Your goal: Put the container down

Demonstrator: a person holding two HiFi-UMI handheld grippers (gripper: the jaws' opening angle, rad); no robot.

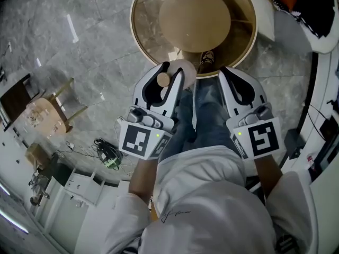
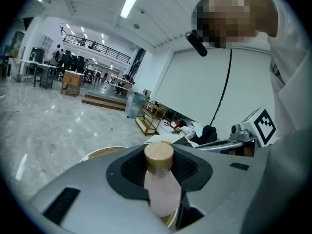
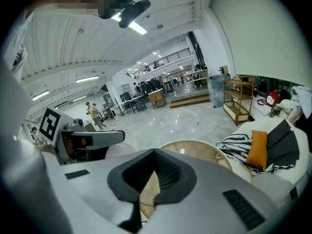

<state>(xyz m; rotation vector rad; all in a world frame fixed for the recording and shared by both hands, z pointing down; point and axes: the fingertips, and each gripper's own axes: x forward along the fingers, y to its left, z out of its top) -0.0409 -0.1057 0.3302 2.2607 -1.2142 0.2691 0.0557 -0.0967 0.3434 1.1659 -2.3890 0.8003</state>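
A pale pink bottle [image 1: 181, 69] with a round wooden cap is the container, and my left gripper [image 1: 172, 74] is shut on it. In the left gripper view the bottle [image 2: 162, 191] stands between the dark pads with its cap uppermost, and the left gripper [image 2: 165, 177] clasps its body. It hangs at the near edge of a round wooden table [image 1: 139, 30]. My right gripper [image 1: 234, 77] is beside it on the right, also at the near rim. The right gripper view shows the right gripper [image 3: 148, 191] with its jaws slightly apart, nothing between them, and the table top [image 3: 195, 152] visible through the gap.
The person's legs in jeans [image 1: 204, 115] and a shoe [image 1: 207, 57] lie between the grippers, under the table's rim. A small wooden chair [image 1: 50, 112] and cables [image 1: 108, 155] sit on the marble floor at left. Cushions and a striped cloth [image 3: 256, 147] lie to the right.
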